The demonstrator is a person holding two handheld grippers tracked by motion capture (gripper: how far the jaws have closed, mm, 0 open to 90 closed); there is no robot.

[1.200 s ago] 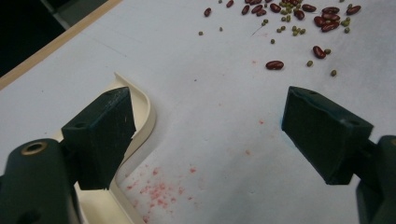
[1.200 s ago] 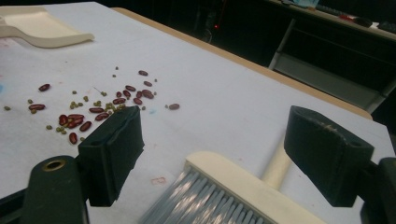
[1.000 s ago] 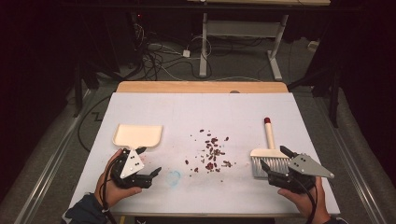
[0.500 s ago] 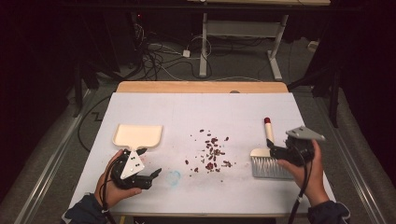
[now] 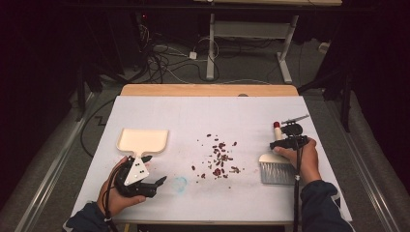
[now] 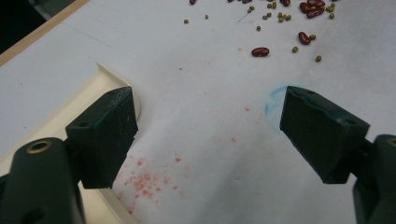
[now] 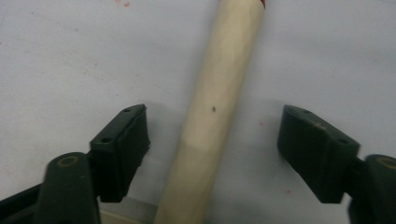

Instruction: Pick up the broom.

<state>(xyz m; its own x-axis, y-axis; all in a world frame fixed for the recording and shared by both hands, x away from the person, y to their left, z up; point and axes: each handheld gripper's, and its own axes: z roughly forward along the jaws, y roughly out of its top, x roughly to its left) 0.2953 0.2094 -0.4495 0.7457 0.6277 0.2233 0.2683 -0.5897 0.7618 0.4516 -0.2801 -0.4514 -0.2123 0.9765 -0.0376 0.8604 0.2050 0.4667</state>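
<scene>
The right claw (image 5: 289, 141) hangs over the brush (image 5: 277, 166) lying at the right of the bench (image 5: 203, 111); its jaws, just closing, straddle the cream handle (image 7: 219, 107) without touching it. The left claw (image 5: 153, 170) is released, resting beside the dustpan (image 5: 143, 140). Scattered beans (image 5: 218, 159) lie between them.

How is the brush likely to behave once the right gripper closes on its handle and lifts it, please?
The brush handle looks round and smooth, so it may twist or slip between the pads. It seems stiff, probably light wood. The bristles sit at one end, so that end will likely droop. The right gripper straddles the handle, jaws just closing but not yet touching.
</scene>
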